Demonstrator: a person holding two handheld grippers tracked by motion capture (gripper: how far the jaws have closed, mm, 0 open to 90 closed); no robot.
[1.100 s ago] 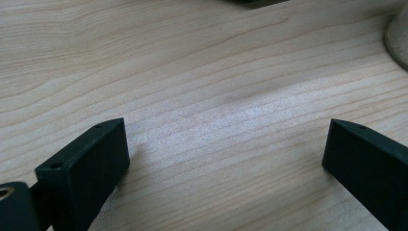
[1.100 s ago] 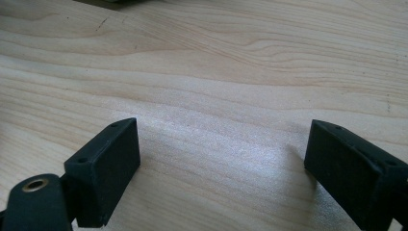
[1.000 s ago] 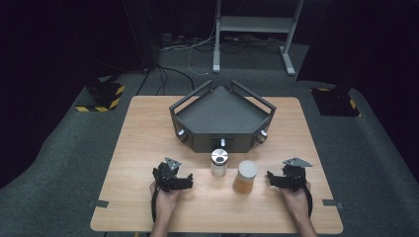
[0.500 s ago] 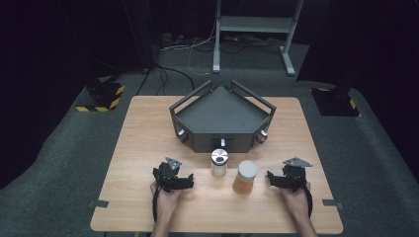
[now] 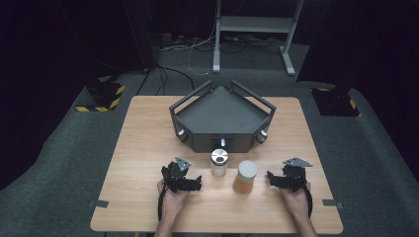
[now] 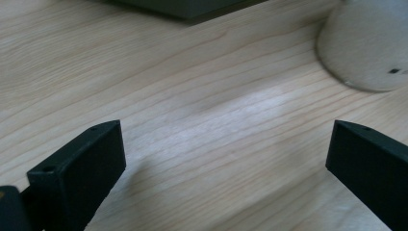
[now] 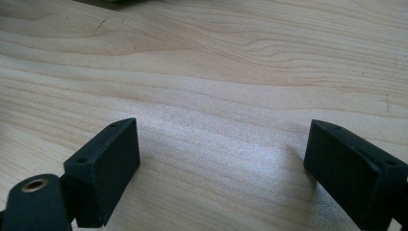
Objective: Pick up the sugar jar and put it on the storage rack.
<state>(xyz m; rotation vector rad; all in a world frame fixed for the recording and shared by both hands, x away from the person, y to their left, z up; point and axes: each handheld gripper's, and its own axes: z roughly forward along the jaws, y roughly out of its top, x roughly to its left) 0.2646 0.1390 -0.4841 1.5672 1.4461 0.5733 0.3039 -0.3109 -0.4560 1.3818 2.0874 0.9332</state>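
Two small jars stand near the front of the wooden table [image 5: 143, 138]. One is a clear jar with a silver lid [image 5: 219, 162]; the other, with a white lid and amber contents [image 5: 245, 177], stands just right of it. My left gripper [image 5: 196, 184] rests on the table left of the jars, jaws wide apart over bare wood [image 6: 216, 144]. The base of a pale jar [image 6: 370, 43] is at the upper right of the left gripper view. My right gripper [image 5: 271, 179] rests to the right of the jars, jaws open over bare wood [image 7: 221, 144].
A dark grey angular tray with raised rails and small knobs [image 5: 222, 118] sits at the middle of the table behind the jars. Around the table lies grey carpet, with a metal stand [image 5: 252, 29] and cables behind.
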